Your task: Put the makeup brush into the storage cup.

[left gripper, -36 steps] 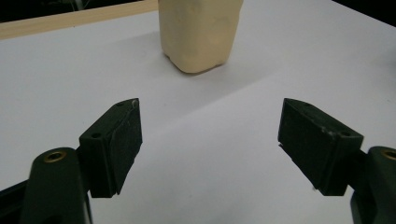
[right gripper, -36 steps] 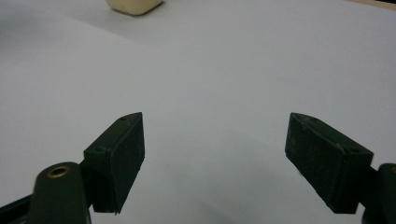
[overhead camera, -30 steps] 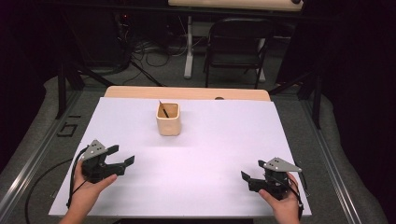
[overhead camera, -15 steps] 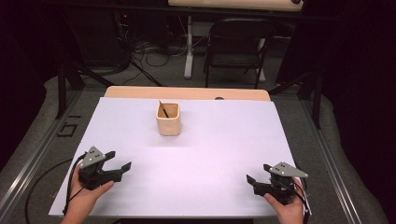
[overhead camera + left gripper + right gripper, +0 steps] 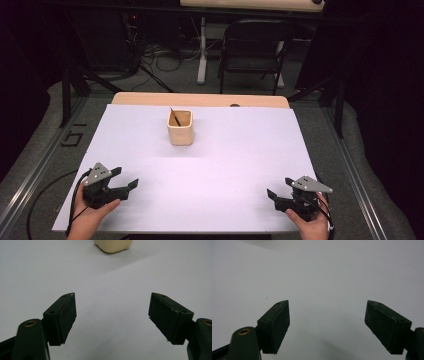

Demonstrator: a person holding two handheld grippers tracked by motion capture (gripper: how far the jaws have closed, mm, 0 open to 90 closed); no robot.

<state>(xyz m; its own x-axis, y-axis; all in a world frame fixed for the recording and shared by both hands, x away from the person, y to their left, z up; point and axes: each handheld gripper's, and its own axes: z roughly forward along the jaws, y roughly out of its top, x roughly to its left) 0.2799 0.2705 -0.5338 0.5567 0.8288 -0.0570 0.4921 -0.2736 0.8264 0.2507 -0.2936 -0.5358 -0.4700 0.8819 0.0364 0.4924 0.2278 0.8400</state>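
Observation:
A cream square cup (image 5: 180,127) stands on the white table sheet (image 5: 215,165) toward the back middle, with a thin dark stick (image 5: 175,117) leaning inside it. My left gripper (image 5: 127,186) rests near the front left corner, held in a hand, jaws wide apart and holding nothing. In the left gripper view the gripper (image 5: 112,312) points at the cup's base (image 5: 113,245) far ahead. My right gripper (image 5: 272,195) sits low at the front right, also open and holding nothing. In the right gripper view the gripper (image 5: 327,317) faces bare white sheet.
A wooden table edge (image 5: 200,99) shows behind the sheet. Beyond it stand a black folding chair (image 5: 255,50) and a desk leg with cables on the floor (image 5: 165,62). A metal floor rail (image 5: 30,175) runs along the left side.
Both hands have drawn back toward the front edge of the table. The left gripper has moved left and nearer; the right has slid nearer and slightly right. Both stay open.

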